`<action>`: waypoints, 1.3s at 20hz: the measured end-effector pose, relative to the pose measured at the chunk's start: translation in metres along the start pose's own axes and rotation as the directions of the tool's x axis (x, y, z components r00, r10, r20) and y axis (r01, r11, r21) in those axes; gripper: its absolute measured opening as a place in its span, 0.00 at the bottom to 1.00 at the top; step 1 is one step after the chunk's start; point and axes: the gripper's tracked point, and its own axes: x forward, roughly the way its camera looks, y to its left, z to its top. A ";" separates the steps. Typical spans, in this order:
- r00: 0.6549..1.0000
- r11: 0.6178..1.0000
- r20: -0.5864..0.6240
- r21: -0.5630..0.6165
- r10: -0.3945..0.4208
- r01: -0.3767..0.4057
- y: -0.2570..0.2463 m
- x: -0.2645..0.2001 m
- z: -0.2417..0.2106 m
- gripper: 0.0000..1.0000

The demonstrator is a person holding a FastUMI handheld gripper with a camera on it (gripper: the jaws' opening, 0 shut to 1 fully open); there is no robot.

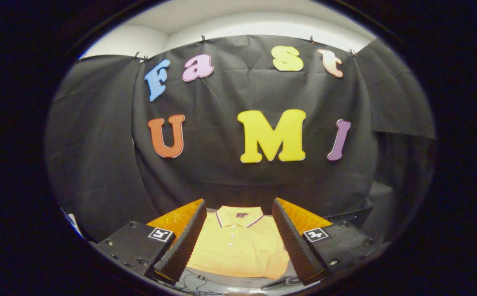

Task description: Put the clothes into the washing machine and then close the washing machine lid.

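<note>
the claw (pixel 238 213) hangs released, fingers spread above a folded yellow cotton polo shirt (pixel 238 250) seen between them.

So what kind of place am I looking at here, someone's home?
More likely a staged recording booth than a home. Black cloth is clipped up as the back wall, with a plain white room wall above it. A folded yellow polo shirt lies ahead, seen between the open fingers of the hand-held gripper.

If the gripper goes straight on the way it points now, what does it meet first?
Most likely the yellow polo shirt, lying folded just ahead between the open fingers of the gripper. Depth is unclear; aimed higher, it would reach the black cloth wall.
</note>
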 end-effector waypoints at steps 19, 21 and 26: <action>0.896 0.995 -0.434 -0.049 -0.097 0.084 0.003 0.160 -0.178 0.99; 0.891 0.996 -0.445 -0.051 -0.086 0.070 0.004 0.161 -0.179 0.99; 0.880 0.996 -0.472 -0.085 -0.047 0.007 0.008 0.164 -0.179 0.90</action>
